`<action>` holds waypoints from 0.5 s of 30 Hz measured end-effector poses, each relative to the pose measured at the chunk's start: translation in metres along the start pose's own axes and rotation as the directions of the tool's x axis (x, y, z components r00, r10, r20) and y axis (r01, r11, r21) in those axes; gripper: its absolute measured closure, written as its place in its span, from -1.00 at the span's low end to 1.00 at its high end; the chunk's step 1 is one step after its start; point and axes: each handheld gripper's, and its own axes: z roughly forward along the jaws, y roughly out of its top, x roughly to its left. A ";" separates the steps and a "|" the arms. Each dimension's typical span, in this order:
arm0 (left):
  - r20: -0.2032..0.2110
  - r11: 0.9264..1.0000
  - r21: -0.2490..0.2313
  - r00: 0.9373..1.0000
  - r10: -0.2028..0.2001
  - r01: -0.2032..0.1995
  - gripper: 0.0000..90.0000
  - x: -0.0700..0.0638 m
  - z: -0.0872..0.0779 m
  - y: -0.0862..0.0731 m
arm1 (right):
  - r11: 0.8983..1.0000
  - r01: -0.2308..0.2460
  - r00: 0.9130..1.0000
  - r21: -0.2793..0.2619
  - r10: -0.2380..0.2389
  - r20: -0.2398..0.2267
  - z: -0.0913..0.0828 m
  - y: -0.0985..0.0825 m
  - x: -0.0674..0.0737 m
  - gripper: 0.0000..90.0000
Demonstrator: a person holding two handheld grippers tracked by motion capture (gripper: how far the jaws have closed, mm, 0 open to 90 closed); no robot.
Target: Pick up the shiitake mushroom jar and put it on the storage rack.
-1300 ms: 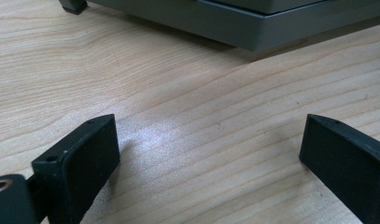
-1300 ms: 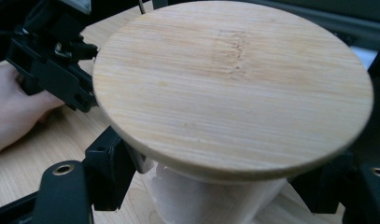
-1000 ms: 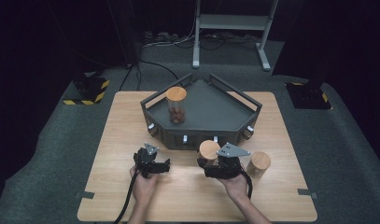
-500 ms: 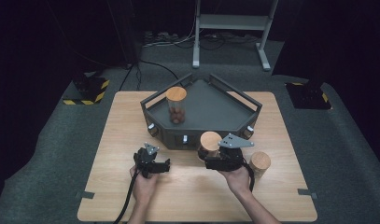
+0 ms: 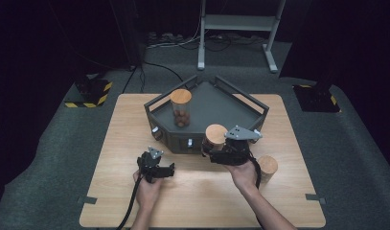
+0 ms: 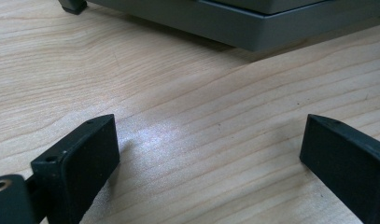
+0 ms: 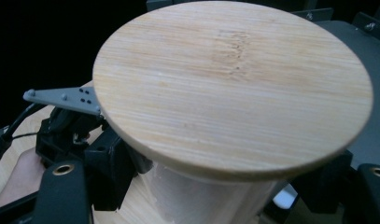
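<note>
A glass jar with a round bamboo lid hangs at the front edge of the dark grey tray, with my right gripper shut on its body. Seen from the right gripper view, the lid spreads wide above the pale jar body, and a black jaw presses on each side. A second lidded jar, with brown pieces inside, stands in the tray's back left. My left gripper rests low over the wooden table, open, with only bare wood between its fingers.
A third bamboo-lidded jar stands on the table just right of my right hand. The tray's front wall lies close ahead of the left gripper. Black floor stands and cables lie beyond the table.
My right gripper has carried the jar up and away from me, to the tray's front edge. The left gripper has stayed put.
</note>
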 end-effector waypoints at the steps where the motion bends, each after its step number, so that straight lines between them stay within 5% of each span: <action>1: 0.000 1.000 0.000 1.000 0.000 0.000 -0.90 0.000 0.000 0.000 | 1.000 -0.003 1.000 0.000 0.003 0.002 0.001 0.002 0.000 -0.43; 15: 0.000 1.000 0.000 1.000 -0.001 0.001 -0.90 0.000 0.000 0.000 | 0.999 -0.053 0.997 -0.003 0.053 0.061 0.014 0.027 -0.007 -0.44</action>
